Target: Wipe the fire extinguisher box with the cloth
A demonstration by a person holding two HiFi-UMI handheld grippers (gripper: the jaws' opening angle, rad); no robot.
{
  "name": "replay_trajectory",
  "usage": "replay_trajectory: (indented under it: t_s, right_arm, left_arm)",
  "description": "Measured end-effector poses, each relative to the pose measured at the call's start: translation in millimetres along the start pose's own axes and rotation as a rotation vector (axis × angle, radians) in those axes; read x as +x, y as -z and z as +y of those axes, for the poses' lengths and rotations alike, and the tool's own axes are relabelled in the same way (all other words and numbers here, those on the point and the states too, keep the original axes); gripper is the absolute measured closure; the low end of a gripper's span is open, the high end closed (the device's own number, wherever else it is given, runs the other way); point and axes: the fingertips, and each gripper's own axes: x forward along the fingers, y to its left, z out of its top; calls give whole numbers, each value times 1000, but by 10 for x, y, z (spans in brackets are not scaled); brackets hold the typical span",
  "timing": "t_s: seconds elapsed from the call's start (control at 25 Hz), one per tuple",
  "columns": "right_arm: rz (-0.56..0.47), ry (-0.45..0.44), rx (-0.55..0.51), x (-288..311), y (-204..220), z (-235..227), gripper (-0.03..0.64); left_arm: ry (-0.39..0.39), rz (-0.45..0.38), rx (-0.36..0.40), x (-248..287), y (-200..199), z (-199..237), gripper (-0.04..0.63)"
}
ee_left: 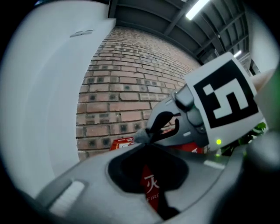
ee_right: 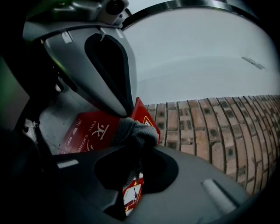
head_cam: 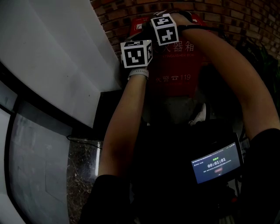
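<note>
Your head view's real dim, box [head_cam: 177,70] barely readable, just the screen [head_cam: 216,162] glowing at 4 o'clock. Left gripper view catches a strip light [ee_left: 199,8] at 1 o'clock. Both gripper views warp and blacken at the edges.

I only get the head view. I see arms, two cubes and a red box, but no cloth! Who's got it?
Observer: The right gripper does; its jaws are shut on a bunched grey cloth.
Operator: And the other one?
Observer: The left gripper is shut too, its tips seemingly pinching the same cloth.
Operator: Is it wiping yet?
Observer: The cloth sits in front of the red fire extinguisher box, near a corner; touching or not, I cannot tell.
</note>
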Motion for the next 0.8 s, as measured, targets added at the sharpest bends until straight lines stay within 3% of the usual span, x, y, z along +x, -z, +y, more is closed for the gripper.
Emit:
replay_trajectory:
  t_s: [0.8]
  right_arm:
    - [91,-4,72,-526,1318,363,588]
  left_arm:
    - [103,19,36,388,-176,-1133,592]
